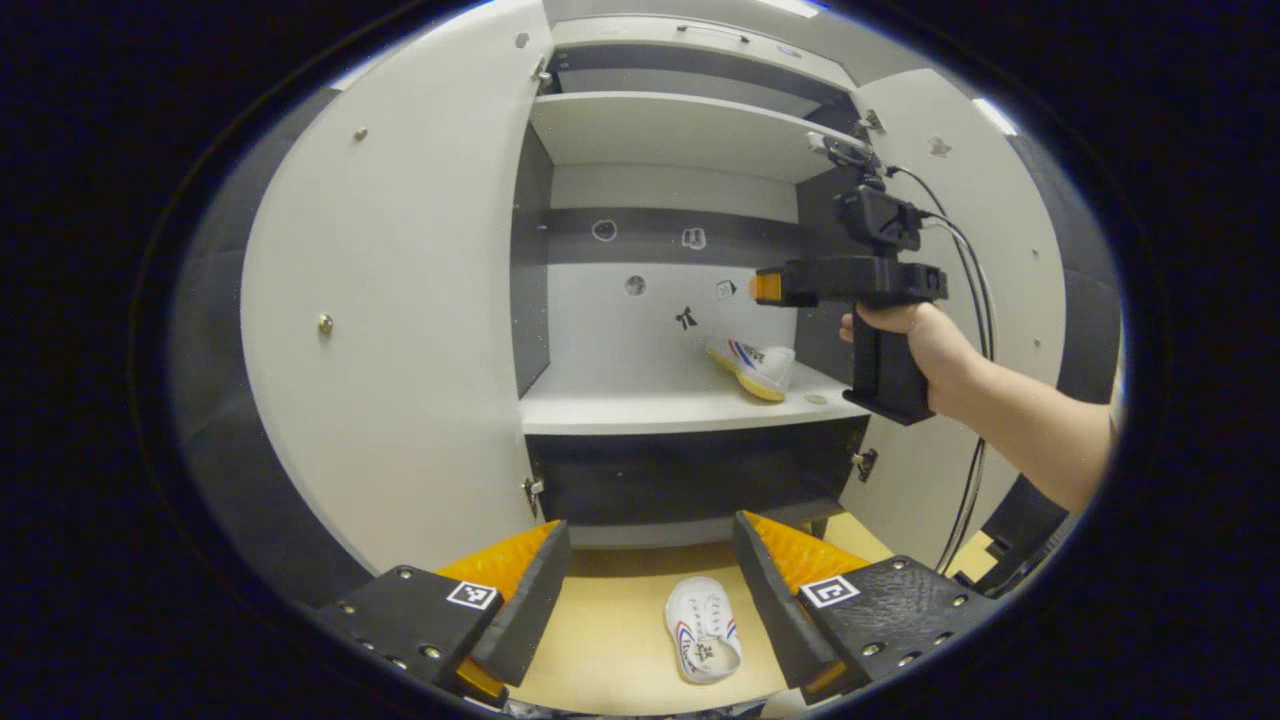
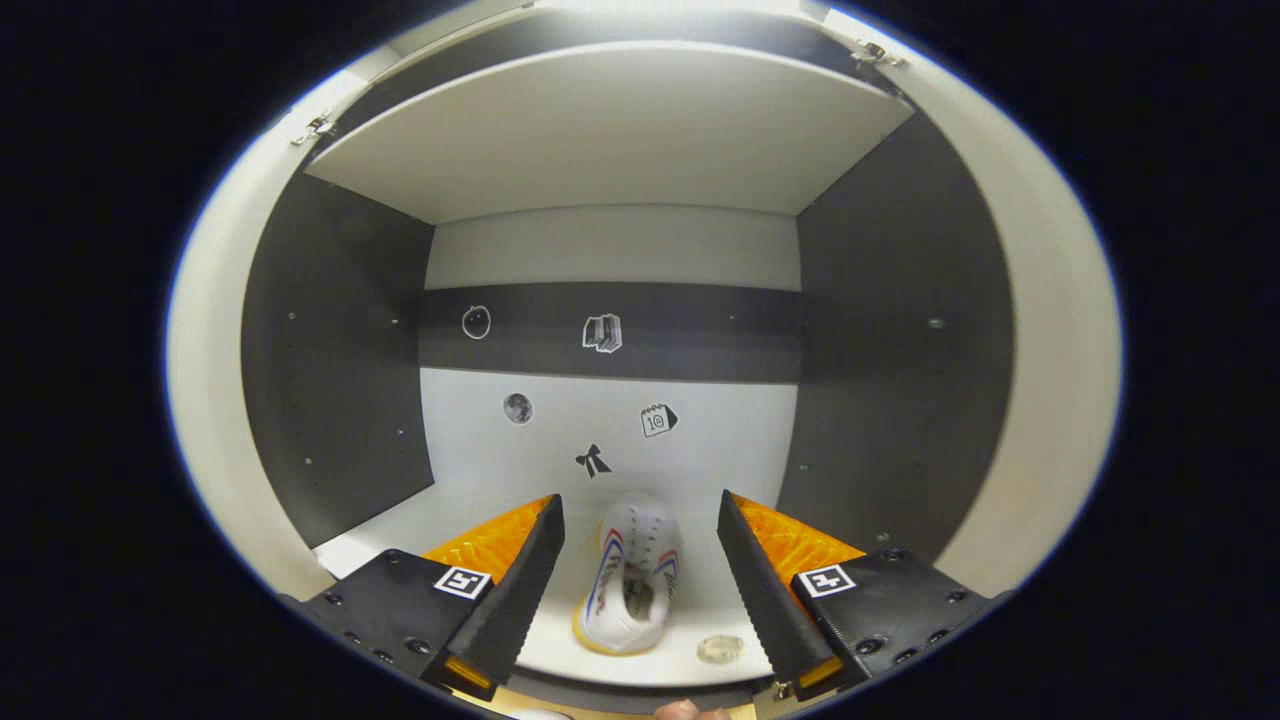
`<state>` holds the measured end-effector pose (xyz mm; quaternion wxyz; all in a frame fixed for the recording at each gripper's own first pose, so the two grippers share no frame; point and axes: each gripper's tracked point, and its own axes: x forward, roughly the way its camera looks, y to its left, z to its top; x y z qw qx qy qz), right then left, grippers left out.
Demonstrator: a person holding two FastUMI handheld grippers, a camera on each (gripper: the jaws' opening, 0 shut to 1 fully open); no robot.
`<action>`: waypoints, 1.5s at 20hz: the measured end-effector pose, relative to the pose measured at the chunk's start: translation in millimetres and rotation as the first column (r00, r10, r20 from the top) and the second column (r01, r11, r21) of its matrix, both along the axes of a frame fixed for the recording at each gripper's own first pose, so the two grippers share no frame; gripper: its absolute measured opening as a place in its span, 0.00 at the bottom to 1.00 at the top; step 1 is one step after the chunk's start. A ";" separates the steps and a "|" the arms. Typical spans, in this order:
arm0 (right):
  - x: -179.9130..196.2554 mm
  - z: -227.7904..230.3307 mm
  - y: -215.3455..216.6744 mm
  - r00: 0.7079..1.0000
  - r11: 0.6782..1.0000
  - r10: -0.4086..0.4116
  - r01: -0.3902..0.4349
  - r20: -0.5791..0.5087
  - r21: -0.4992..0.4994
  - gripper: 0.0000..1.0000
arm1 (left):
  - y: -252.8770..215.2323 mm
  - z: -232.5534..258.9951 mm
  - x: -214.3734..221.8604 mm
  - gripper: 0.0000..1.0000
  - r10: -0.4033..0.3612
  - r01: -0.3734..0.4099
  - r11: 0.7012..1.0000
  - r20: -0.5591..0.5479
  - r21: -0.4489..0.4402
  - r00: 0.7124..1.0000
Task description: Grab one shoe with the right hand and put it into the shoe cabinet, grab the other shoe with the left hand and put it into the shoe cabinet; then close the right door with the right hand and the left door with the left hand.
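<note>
"10" on calendar sticker [image 2: 657, 421]

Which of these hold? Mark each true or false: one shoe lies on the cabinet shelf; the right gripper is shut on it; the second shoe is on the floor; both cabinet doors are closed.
1. One shoe lies on the cabinet shelf. True.
2. The right gripper is shut on that shoe. False: its fingers stand open, apart from it.
3. The second shoe lies on the floor. True, ahead of the open left gripper.
4. Both cabinet doors are closed. False: the left door and right door stand open.
</note>
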<state>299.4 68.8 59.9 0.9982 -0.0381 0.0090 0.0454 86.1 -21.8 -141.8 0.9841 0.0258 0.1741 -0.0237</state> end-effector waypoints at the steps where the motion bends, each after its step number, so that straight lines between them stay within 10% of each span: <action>1: -17.3 -3.9 -3.8 1.000 1.000 -0.012 0.012 -0.003 -0.006 0.96 | -3.5 -7.9 -2.0 0.93 -0.031 0.031 0.999 -0.006 -0.010 0.999; 16: -278.2 -83.6 -84.2 0.951 0.960 -0.280 0.278 -0.132 -0.032 0.98 | -7.5 -214.1 18.4 0.94 -0.289 0.287 0.956 -0.331 -0.055 0.898; 29: -356.8 -111.2 -236.4 0.830 0.834 -0.534 0.548 -0.161 0.056 0.98 | -17.5 -317.3 17.7 1.00 -0.212 0.217 0.974 -0.596 -0.064 0.775; 30: -356.1 -113.1 -247.2 0.824 0.828 -0.542 0.557 -0.166 0.058 0.96 | -21.3 -322.2 16.4 0.88 -0.201 0.207 0.976 -0.606 -0.061 0.770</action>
